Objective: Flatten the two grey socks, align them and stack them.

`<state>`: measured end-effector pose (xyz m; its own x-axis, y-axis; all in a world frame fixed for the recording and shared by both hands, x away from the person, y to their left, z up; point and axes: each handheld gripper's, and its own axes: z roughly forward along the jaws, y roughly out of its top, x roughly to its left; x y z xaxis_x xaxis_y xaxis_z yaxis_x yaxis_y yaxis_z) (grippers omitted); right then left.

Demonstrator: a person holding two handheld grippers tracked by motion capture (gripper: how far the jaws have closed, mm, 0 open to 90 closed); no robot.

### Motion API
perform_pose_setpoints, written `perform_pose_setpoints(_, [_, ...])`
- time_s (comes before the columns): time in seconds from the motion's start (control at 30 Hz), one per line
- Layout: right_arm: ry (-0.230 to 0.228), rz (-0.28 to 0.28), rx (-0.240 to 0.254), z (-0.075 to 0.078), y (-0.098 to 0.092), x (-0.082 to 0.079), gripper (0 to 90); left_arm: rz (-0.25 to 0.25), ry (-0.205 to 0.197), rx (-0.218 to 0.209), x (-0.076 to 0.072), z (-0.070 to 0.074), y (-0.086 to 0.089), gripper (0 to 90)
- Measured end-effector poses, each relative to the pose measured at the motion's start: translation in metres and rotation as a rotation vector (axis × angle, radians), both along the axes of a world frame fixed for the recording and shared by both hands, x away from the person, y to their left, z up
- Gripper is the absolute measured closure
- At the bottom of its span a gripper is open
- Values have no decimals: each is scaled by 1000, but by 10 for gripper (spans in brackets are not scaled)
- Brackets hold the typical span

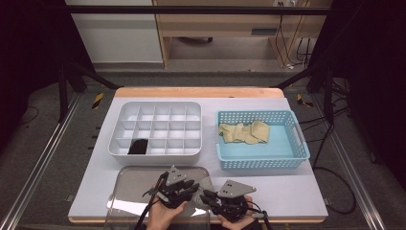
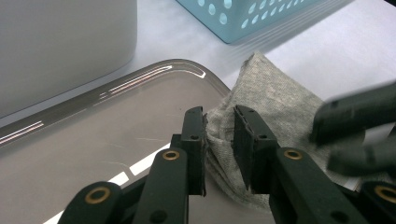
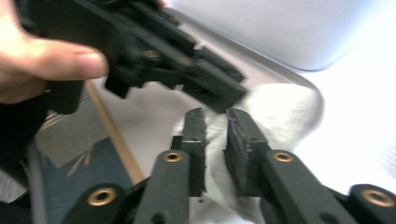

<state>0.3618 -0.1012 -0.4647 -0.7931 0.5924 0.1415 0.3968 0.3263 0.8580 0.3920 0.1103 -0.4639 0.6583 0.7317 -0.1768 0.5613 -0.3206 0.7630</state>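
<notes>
Here, at the tabletop's near edge, a grey cloth [image 2: 275,102] lies half on the right corner of a clear tray [image 1: 139,179]. The left gripper [image 2: 219,140] has its 2 jaws slightly apart with cloth bunched between them. The right gripper [image 3: 215,140] pinches the same cloth, jaws nearly closed.

Out on the desk [image 1: 297,187] there's a white divided organizer [image 1: 156,128] with one black item [image 1: 139,146] in a front-row cell. Just beside it sits a light blue basket [image 1: 261,139] holding a crumpled beige cloth [image 1: 244,132].
</notes>
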Motion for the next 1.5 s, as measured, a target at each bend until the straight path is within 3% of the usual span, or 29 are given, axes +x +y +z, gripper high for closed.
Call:
perform_pose_setpoints(0.17, [33,-53,-80,-11,-4,6,865,-9,6,2,0,-3,-2,726])
perform_pose_setpoints(0.23, [45,-51,-64,-12,-5,7,863,-8,6,4,0,-3,-1,727])
perform_pose_setpoints(0.3, [28,-59,-48,-8,-8,6,838,-7,6,6,0,-3,-1,727])
perform_pose_setpoints(0.47, [5,-131,-15,-1,-24,4,715,-2,5,1,0,-5,-1,727])
perform_pose_setpoints(0.67, [87,-124,-16,-13,-25,8,654,-2,9,-4,0,-5,-1,728])
perform_pose_setpoints(0.77, [128,-108,-11,-18,-23,12,712,-3,4,-1,-1,-5,-2,728])
perform_pose_setpoints(0.8, [141,-106,3,-19,-24,12,770,-4,4,-1,-1,-5,-2,729])
perform_pose_setpoints(0.87, [148,-98,7,-18,-25,12,818,-3,5,-5,-1,-5,-1,731])
perform_pose_setpoints(1.07, [139,-126,7,-12,-23,11,824,-21,-37,-46,-8,10,1,781])
perform_pose_setpoints(1.27, [139,-161,-20,-12,-22,12,822,-50,-71,-14,-14,13,-9,831])
perform_pose_setpoints(1.5, [132,-180,-43,-9,-18,12,821,-44,-102,-62,-15,29,-4,867])
